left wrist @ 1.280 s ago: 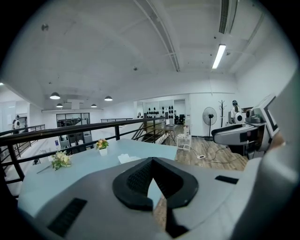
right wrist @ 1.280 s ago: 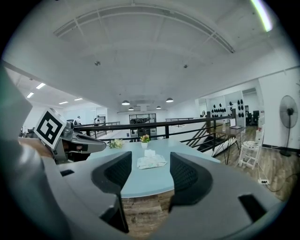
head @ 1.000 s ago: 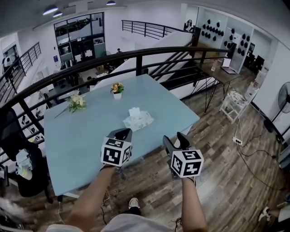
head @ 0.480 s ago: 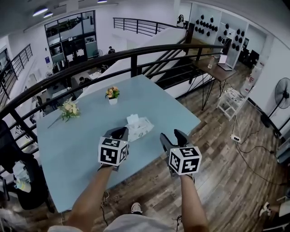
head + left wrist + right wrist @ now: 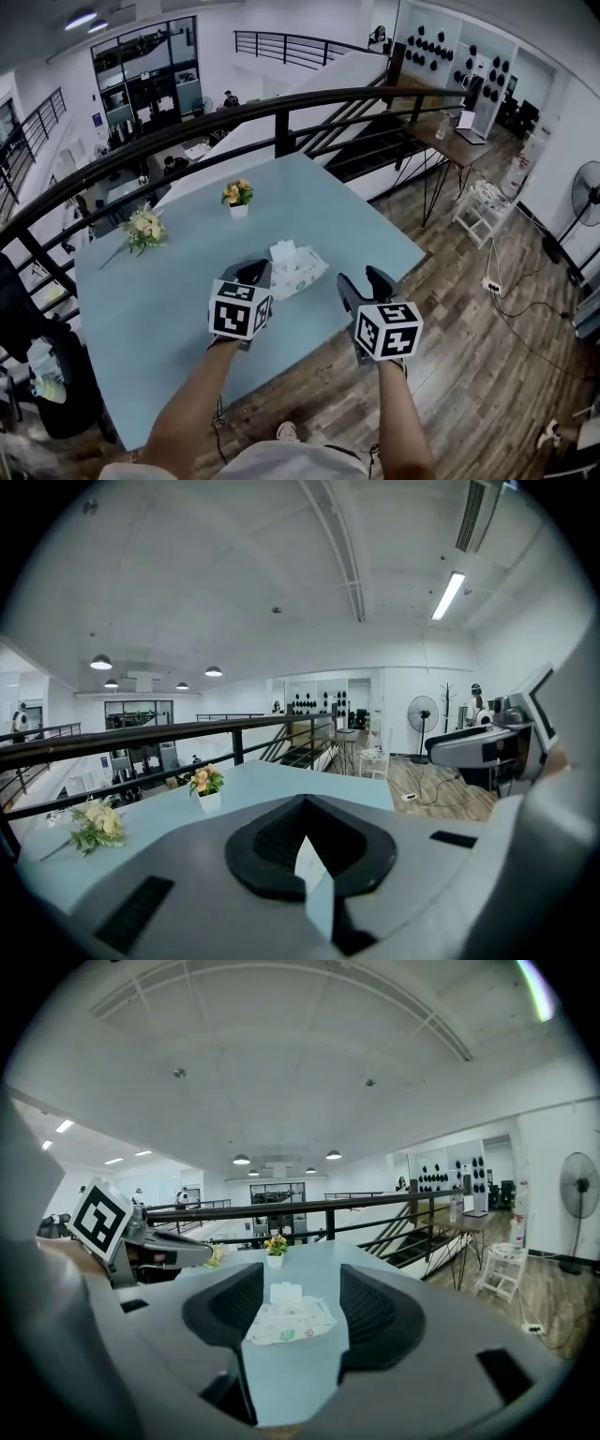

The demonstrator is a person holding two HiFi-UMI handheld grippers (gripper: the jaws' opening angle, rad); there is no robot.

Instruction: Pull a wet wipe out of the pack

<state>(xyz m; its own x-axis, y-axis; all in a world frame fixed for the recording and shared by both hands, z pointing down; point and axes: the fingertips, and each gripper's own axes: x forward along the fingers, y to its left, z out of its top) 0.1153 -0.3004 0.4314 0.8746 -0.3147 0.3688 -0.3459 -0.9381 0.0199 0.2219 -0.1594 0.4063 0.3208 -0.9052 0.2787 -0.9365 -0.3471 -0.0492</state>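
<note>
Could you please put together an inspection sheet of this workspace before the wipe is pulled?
Surface: light blue table, level.
Job's things: wet wipe pack lies flat on the table, one wipe standing up from its top.
Clutter: small flower pot and a bouquet, farther back.
Grippers: left gripper jaws together, empty; right gripper jaws apart, empty, pack ahead of it.
Cables: cords and a power strip on the wood floor.
Surroundings: black railing behind the table; standing fan.

One tabletop (image 5: 169,300) carries one wet wipe pack (image 5: 298,267), one potted posy (image 5: 238,197) and one loose bouquet (image 5: 145,228); two claws: left claw (image 5: 251,274), right claw (image 5: 367,283).
</note>
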